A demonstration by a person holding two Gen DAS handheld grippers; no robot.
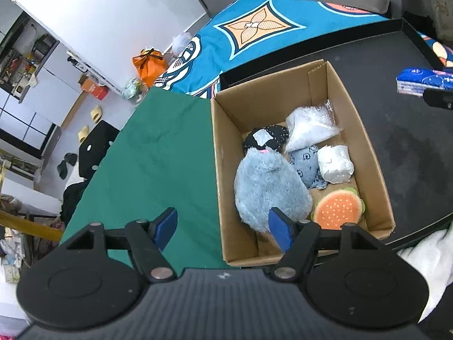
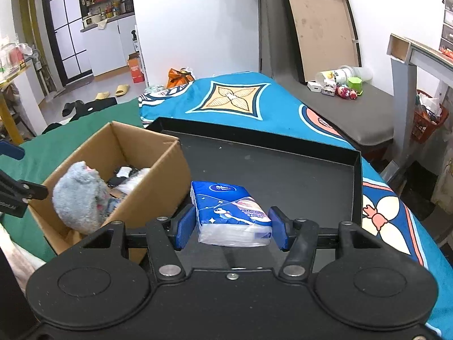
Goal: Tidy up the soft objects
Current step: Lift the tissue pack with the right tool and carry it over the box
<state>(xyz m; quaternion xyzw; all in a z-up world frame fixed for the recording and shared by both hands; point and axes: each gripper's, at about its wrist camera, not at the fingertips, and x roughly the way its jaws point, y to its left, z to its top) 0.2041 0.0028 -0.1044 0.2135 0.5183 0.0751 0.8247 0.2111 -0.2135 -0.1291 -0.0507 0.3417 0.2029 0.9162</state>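
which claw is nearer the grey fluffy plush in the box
Left. The left claw hangs open just above the grey fluffy plush; the right claw, gripping the tissue pack, is over the black tray beside the box.

A blue patterned blanket (image 2: pixel 240 104) is lying spread across the far side of the scene, with a green cloth (image 1: pixel 158 164) covering the surface to its left. On the floor at far left, a pair of yellow slippers (image 2: pixel 113 92) is sitting near an orange carton (image 2: pixel 136 70), and an orange bag (image 2: pixel 179 76) is resting against the white wall. At far right, a large flat board (image 2: pixel 320 28) is leaning upright against the wall, and small toys and plastic cups (image 2: pixel 339 83) are standing clustered on a grey pad (image 2: pixel 359 113). An orange basket (image 2: pixel 427 121) is hanging at the right edge.
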